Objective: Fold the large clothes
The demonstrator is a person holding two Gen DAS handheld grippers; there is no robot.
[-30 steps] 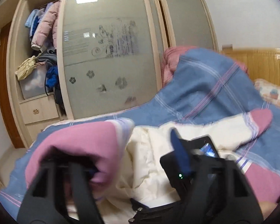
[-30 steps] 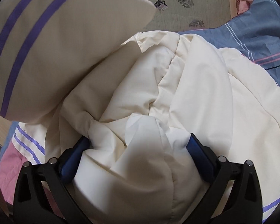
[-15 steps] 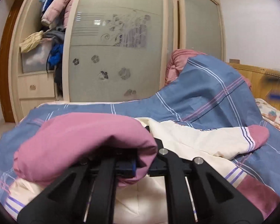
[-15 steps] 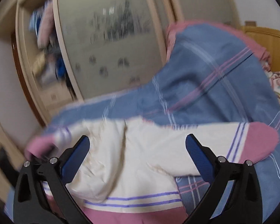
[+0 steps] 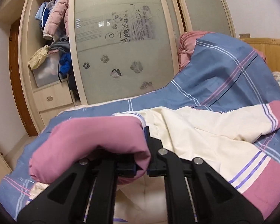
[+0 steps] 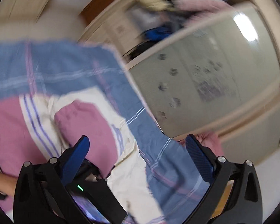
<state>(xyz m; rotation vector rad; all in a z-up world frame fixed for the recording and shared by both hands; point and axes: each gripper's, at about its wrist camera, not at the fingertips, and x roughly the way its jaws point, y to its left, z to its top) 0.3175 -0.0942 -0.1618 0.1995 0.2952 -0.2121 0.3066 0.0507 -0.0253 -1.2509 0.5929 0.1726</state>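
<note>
Left gripper [image 5: 140,165]: black two-finger tool, jaws drawn together and clamped on the pink cuff [image 5: 95,145] of the large cream, pink and purple-striped padded garment [image 5: 196,140]. The jaws have just been closing, with that cuff fabric between them. The cuff bulges over the top of the fingers and hides the left pad; the right pad's blue edge shows just beside the fold.

Garment position: spread on the bed on top of a blue plaid quilt with pink and white lines [image 5: 224,71]. Cream body lies in the middle; the other sleeve with its pink cuff [image 5: 278,112] stretches out toward the right edge; a pink hem band [image 5: 267,183] runs across lower right.

Right gripper [image 6: 138,147]: jaws stand wide apart, blue pads bare, nothing between them. View is rolled and heavily blurred. Below it the same garment and quilt show, and the left gripper's black body with a green light sits at lower left, at the gripped cuff.

Background: wardrobe with frosted sliding doors bearing a floral pattern [image 5: 121,56], open section at left stuffed with hung and piled clothes [image 5: 54,37]. Wooden headboard [image 5: 274,52] at right.
</note>
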